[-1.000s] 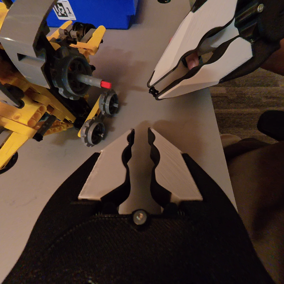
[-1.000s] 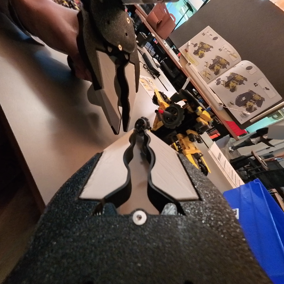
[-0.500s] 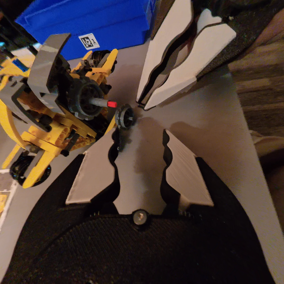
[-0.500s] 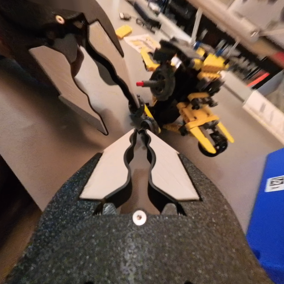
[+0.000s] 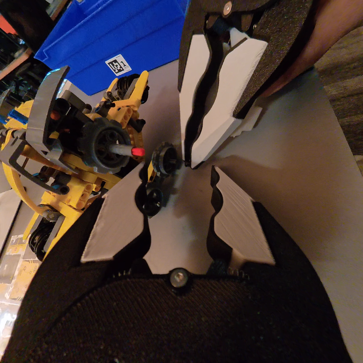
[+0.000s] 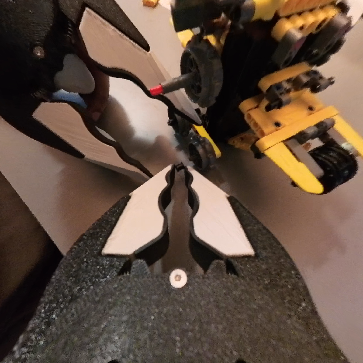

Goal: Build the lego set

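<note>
A yellow and black brick-built vehicle (image 5: 68, 157) lies on the grey table (image 5: 284, 176). Its big dark wheel has a grey axle with a red tip (image 5: 137, 151). Two small grey wheels (image 5: 166, 159) sit at its near corner. My left gripper (image 5: 177, 170) is open and empty. Its left finger touches the lower small wheel (image 5: 153, 200). My right gripper (image 6: 178, 167) is shut on a tiny black pin (image 6: 178, 166), with its tip right beside the upper small wheel (image 6: 198, 151). The right gripper also shows in the left wrist view (image 5: 188, 165). The vehicle (image 6: 275, 98) is blurred in the right wrist view.
A blue bin (image 5: 117, 39) with a white tag stands behind the vehicle. A printed booklet (image 5: 11, 265) lies at the lower left. The table edge runs along the right, with carpet (image 5: 345, 88) beyond. A hand (image 5: 314, 49) holds the right gripper. Only a small space, under 4 cm, lies between the two pairs of fingers.
Both grippers have moved in on the vehicle's small wheels. My left gripper has opened wider. My right gripper has swung round, its tip now beside the upper small wheel.
</note>
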